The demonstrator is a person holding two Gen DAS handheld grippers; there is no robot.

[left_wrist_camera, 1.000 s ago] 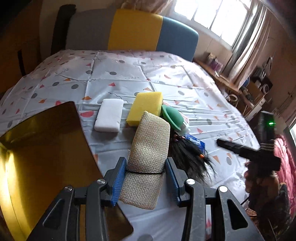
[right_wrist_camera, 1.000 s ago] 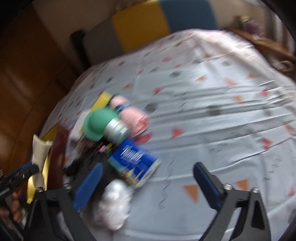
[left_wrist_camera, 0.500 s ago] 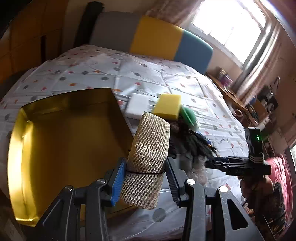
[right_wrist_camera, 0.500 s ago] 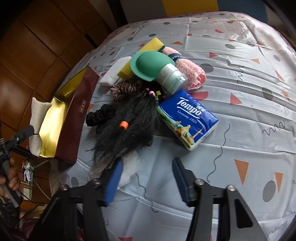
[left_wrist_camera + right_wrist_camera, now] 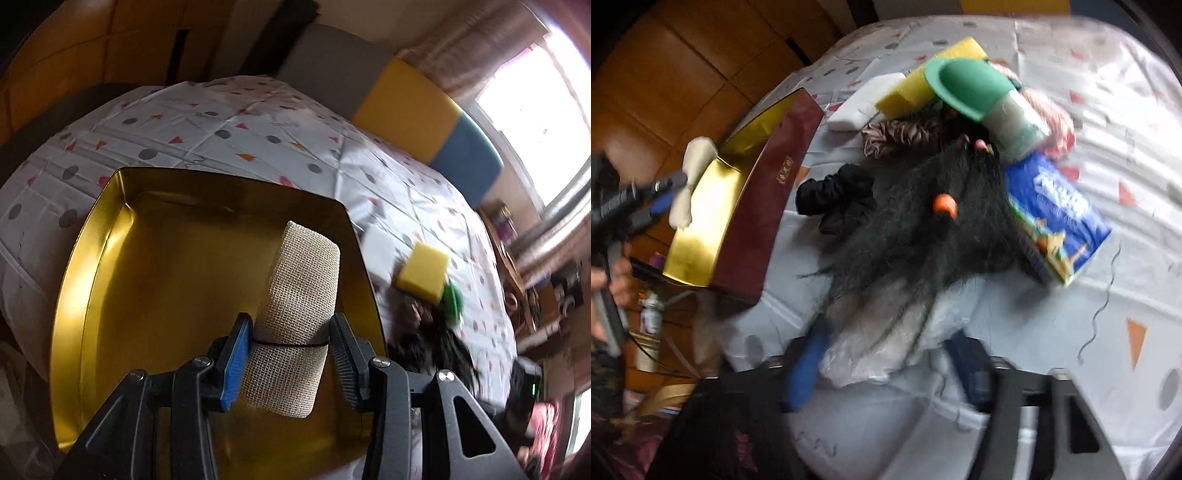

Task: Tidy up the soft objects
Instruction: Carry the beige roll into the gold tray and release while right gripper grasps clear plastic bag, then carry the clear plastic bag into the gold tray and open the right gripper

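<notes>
Left gripper (image 5: 288,363) clenches a soft, light beige mesh roll (image 5: 295,317) mid-frame above the gold-lined box (image 5: 92,258); right gripper (image 5: 886,369) closes around a crinkly clear plastic bag (image 5: 886,332), bottom centre.

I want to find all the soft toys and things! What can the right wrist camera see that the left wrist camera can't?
Only the right wrist view shows the blue tissue pack, the black scrunchie, the pink towel and a clear plastic bag between the closing right gripper.

Only the left wrist view shows the box's bare gold floor and the window.

Both show the gold box, the beige mesh roll in the left gripper, the yellow sponge and the black wig.
</notes>
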